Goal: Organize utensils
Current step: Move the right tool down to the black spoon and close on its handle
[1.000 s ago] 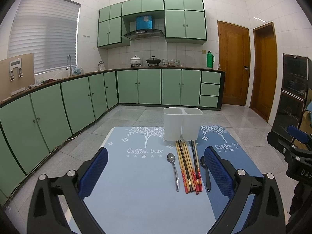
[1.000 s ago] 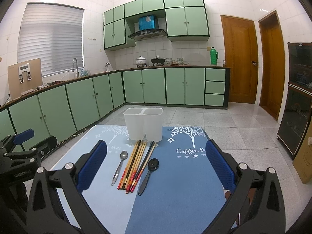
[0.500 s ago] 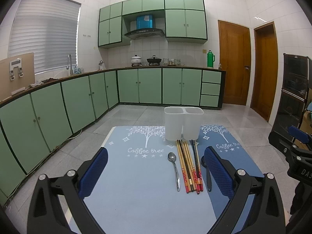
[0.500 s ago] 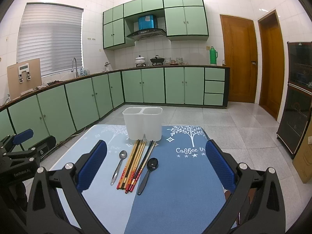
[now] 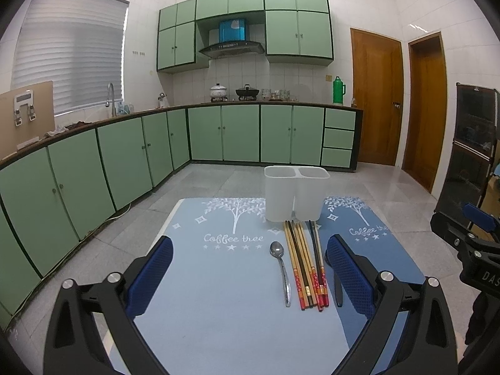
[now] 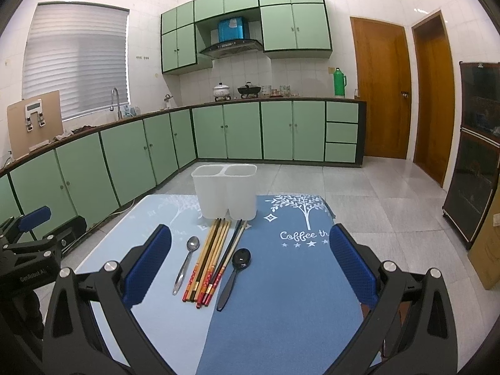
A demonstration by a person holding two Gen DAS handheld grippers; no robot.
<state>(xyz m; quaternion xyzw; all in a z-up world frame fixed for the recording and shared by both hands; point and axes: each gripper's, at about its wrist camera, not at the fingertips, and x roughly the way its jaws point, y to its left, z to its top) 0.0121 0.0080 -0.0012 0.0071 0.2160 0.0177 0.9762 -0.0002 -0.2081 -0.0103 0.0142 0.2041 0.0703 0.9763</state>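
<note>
Translucent white plastic, two compartments: the utensil holder stands upright at the far end of the blue mat on the tabletop, and from here I cannot see anything inside either side.

Change over the last second: very little. In the right wrist view the holder and the utensils have slid slightly leftward in frame; in the left wrist view the layout sits almost where it was. I read that as a small drift of my right tool, not an approach. Nothing on the mat has moved.

Layout now:
- Metal spoon lies left of the pile, just beside it, bowl toward the holder.
- Chopsticks, a loose bundle with red-patterned ends toward me, tips touching or nearly touching the holder's base.
- Black spoon lies right of the bundle, just beside it.

Left tool: spread wide, nothing between the blue pads, hovering short of the spoon. Right tool: also spread wide and empty, framing the whole utensil group.

My judgement: sorting has not begun. All pieces are still flat on the mat, both tools are free, so the first pick is still ahead. The thin, flat-lying handles look awkward to pinch cleanly.
</note>
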